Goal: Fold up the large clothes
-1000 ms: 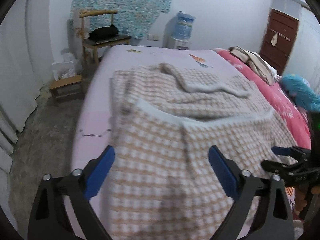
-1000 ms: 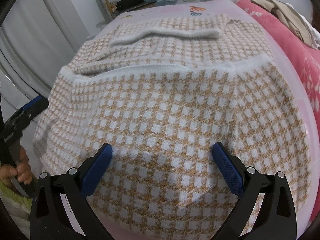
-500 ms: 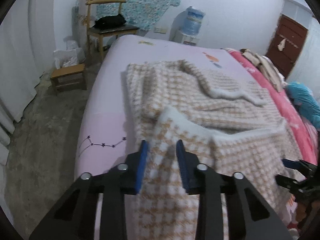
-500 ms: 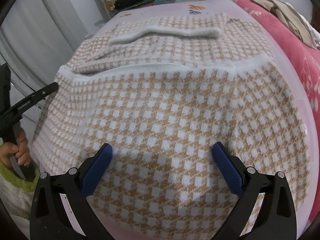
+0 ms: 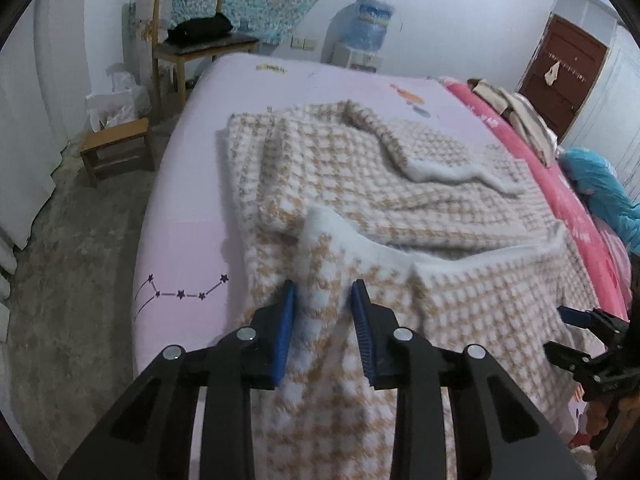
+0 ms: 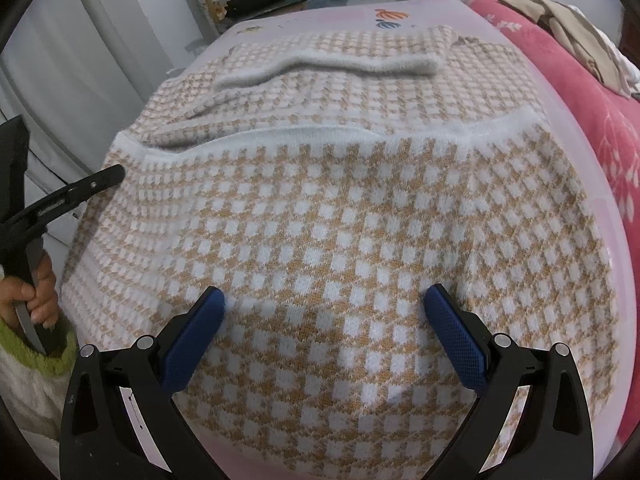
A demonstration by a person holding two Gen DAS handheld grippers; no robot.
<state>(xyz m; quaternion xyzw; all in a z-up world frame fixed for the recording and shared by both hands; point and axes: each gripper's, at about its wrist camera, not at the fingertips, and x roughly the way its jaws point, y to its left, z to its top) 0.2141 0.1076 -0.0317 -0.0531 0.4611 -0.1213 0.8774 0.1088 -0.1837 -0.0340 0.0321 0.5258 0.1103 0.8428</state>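
A large tan-and-white checked sweater (image 5: 380, 184) lies spread on the pink bed sheet (image 5: 192, 240), with one white-cuffed sleeve folded across its top. My left gripper (image 5: 324, 286) is at the sweater's left side, near the white-trimmed hem corner. A bunched ridge of the knit is pinched between its blue pads, and the jaws are opening slightly. My right gripper (image 6: 325, 292) hovers wide open over the near panel of the sweater (image 6: 340, 220), with nothing held between its pads. A hand grips the left tool's handle (image 6: 32, 300) at the left edge of the right wrist view.
A wooden stool (image 5: 116, 148) and a chair (image 5: 192, 40) stand on the concrete floor left of the bed. A water dispenser (image 5: 370, 16) is against the far wall. A red blanket (image 5: 560, 200) with piled clothes (image 5: 516, 116) and a blue item (image 5: 604, 192) borders the right.
My left gripper went from wide open to closed on the sweater's left edge and shifted left along it, raising the knit into a ridge. The right gripper stayed still and open.
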